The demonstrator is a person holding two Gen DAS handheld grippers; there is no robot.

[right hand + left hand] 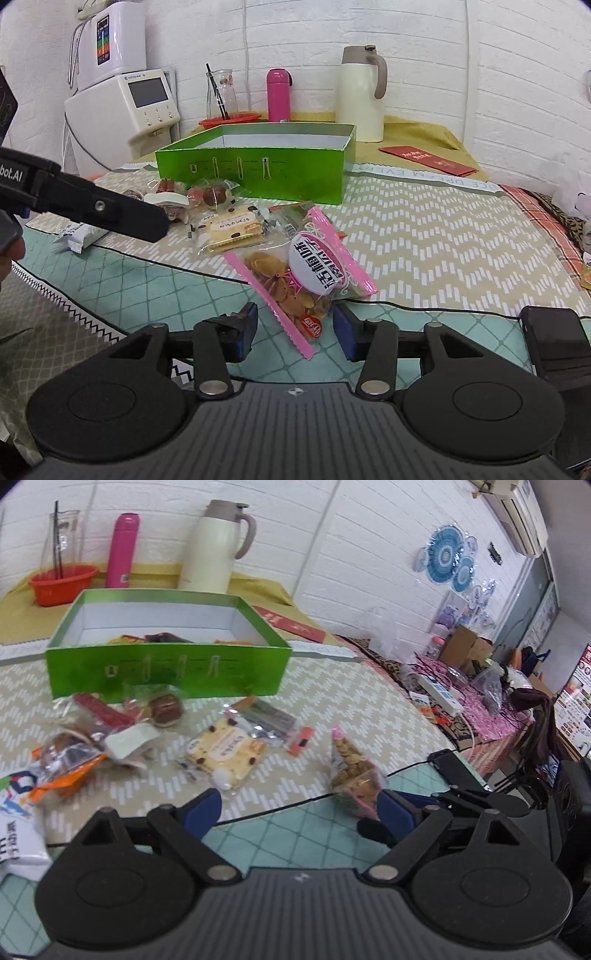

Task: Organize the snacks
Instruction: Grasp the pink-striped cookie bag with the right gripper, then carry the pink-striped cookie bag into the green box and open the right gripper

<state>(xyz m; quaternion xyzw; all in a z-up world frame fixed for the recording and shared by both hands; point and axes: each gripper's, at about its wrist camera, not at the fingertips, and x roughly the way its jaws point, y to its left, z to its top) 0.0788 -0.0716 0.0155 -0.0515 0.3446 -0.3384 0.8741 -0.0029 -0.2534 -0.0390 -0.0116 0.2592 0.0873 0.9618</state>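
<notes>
A green open box (166, 668) stands on the table with a few snacks inside; it also shows in the right wrist view (255, 173). Several snack packets lie loose in front of it. A biscuit packet (225, 751) lies in the middle. A pink-edged bag of bean snacks (306, 273) lies nearest; it also shows in the left wrist view (352, 771). My right gripper (294, 334) is open, its blue pads on either side of the bag's near end. My left gripper (299, 808) is open and empty above the mat; it also shows in the right wrist view (110, 214).
A cream thermos jug (218, 546), a pink flask (123, 550), a glass carafe in a red bowl (62, 583) and a red envelope (291, 624) stand behind the box. A black device (554, 343) lies at the right. A white machine (122, 110) stands at the left.
</notes>
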